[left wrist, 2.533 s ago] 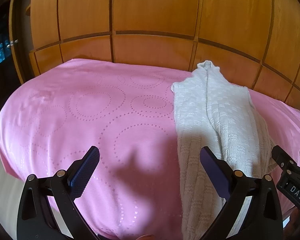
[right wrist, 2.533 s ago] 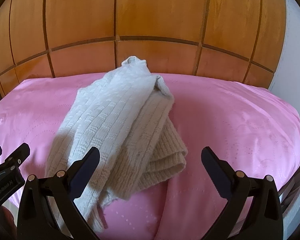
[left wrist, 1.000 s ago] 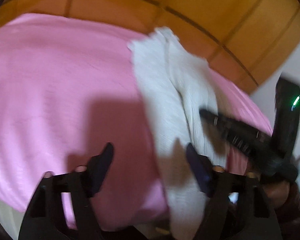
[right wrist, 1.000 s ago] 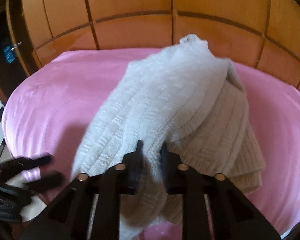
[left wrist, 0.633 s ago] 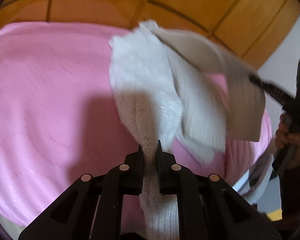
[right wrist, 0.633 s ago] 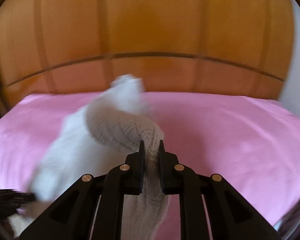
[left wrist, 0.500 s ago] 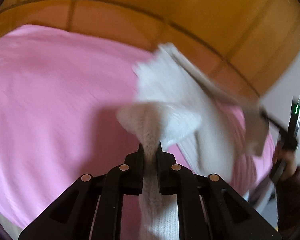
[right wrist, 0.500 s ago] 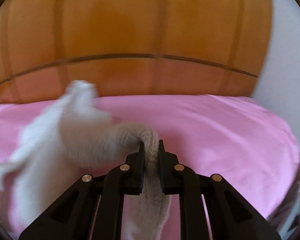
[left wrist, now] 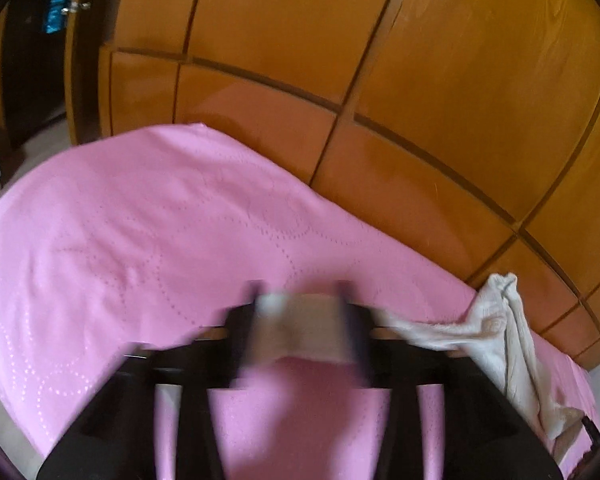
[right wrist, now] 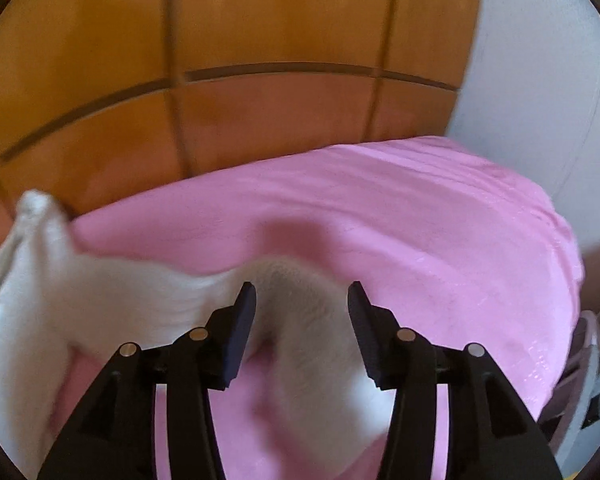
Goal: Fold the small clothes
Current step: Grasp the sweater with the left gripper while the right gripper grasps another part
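The knit point(right wrist: 100, 296) lies spread across the pink bed point(left wrist: 140, 220), stretched sideways between my two grippers; one bunched end sits up against the wooden wall point(left wrist: 420, 60) at the bed's far edge. It is a soft, limp, thick-ribbed piece (light, by the look of it), so it will sag and drape wherever I let go, and it will not slip much on the sheet. I judge the best holds are the hems or corners, pinched through both layers, not the loose middle.

My left gripper point(left wrist: 300, 312) is badly blurred in its own view. Its fingers point(left wrist: 354, 320) have just been opening and stand apart, with a pale strip of the knit between them; I cannot tell whether the pads touch it. My right gripper point(right wrist: 302, 304) is sharper: its fingers point(right wrist: 242, 320) have also just been opening, and they stand apart with a fold of the knit sagging between them, not pressed by either pad. So I read both as releasing the cloth.

Both grippers point forward and down at the bed, the left over its left part, the right near its right edge.
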Demonstrator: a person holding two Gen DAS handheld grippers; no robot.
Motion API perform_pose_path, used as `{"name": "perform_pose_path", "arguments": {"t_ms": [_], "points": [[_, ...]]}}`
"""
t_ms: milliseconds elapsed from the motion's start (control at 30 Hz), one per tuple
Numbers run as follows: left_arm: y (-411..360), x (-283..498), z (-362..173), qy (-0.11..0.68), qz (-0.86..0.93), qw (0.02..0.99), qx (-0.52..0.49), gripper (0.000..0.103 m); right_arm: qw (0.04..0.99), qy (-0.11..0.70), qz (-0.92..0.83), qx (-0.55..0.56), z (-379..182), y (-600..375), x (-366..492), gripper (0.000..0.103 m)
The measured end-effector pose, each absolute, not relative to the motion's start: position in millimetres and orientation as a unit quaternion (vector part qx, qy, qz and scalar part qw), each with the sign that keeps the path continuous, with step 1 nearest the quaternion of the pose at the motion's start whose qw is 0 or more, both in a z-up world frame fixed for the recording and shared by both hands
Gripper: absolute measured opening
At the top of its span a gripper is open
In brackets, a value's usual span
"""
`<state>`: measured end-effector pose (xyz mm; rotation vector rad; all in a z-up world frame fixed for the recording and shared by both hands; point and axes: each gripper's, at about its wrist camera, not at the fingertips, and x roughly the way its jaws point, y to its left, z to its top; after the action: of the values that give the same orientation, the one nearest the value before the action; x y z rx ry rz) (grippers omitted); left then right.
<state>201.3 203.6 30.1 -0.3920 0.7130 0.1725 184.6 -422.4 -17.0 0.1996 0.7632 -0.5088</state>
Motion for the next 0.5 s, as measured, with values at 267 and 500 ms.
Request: {"name": "perform_pose_path", "arguments": {"t_ms": [267, 500], "points": [[120.4, 153.9, -24.1, 0.411, -0.121, 0.871, -0.239, 0.051, 0.869, 0.426, 0.078, 0.240, -34.1, -320.9, 131.6, 0.047], [26.6, 128.5, -93.8, 0.500, -0.257, 0.778, -0.280, 0.040, 0.805, 0.484, 0.174, 0.297, -80.8, -254.3, 119.2, 0.040]]}}
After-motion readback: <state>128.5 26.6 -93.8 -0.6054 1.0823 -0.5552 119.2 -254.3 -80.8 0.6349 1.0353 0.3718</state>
